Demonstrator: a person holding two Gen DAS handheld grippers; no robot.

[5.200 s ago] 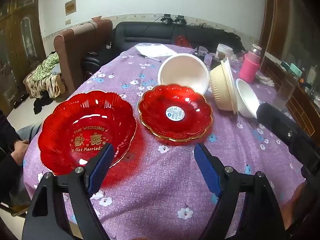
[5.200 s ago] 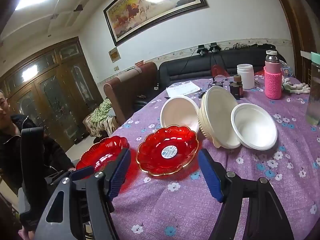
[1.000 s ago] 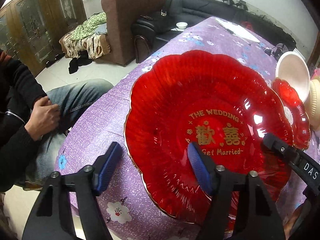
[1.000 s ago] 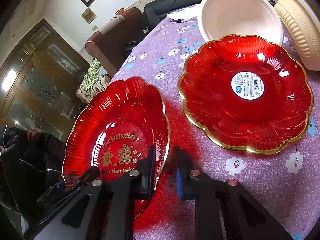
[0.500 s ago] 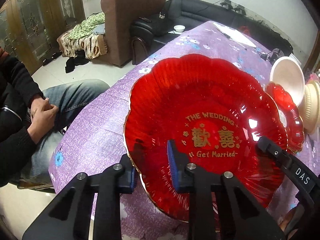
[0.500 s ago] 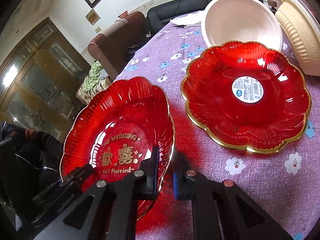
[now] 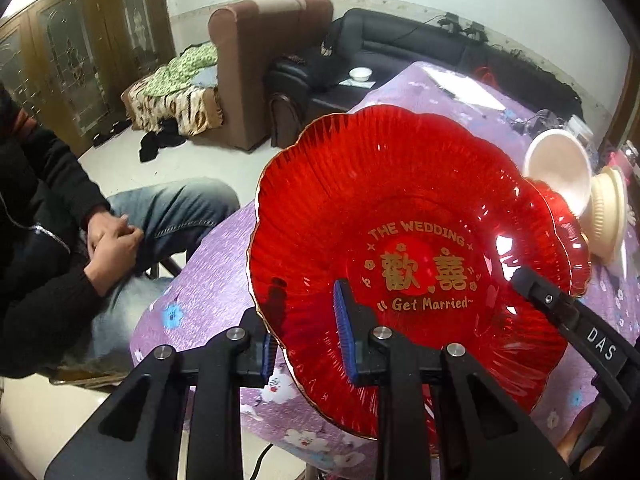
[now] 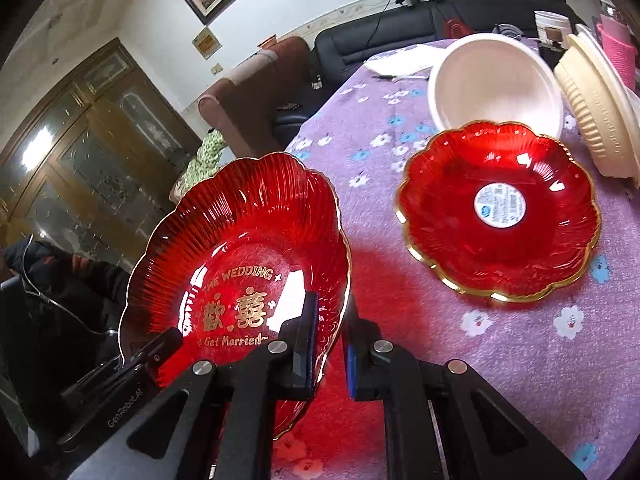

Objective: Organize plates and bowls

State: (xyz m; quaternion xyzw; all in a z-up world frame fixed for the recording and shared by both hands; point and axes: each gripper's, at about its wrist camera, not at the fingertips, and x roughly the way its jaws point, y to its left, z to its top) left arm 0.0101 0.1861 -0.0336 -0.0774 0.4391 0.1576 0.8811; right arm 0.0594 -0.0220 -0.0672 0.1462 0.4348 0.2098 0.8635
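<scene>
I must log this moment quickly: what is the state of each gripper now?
Left gripper: closed on the rim of the wedding plate.
Right gripper: closed on the same plate's opposite rim.

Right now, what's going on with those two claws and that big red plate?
Left gripper and right gripper shut on opposite rims of the wedding plate. Plate tilted. Smaller red plate and white bowl lie beyond.

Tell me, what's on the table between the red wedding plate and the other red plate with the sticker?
Nothing but bare purple flowered tablecloth, tinted by a red glow. The right wrist view shows this gap between the wedding plate and the sticker plate.
</scene>
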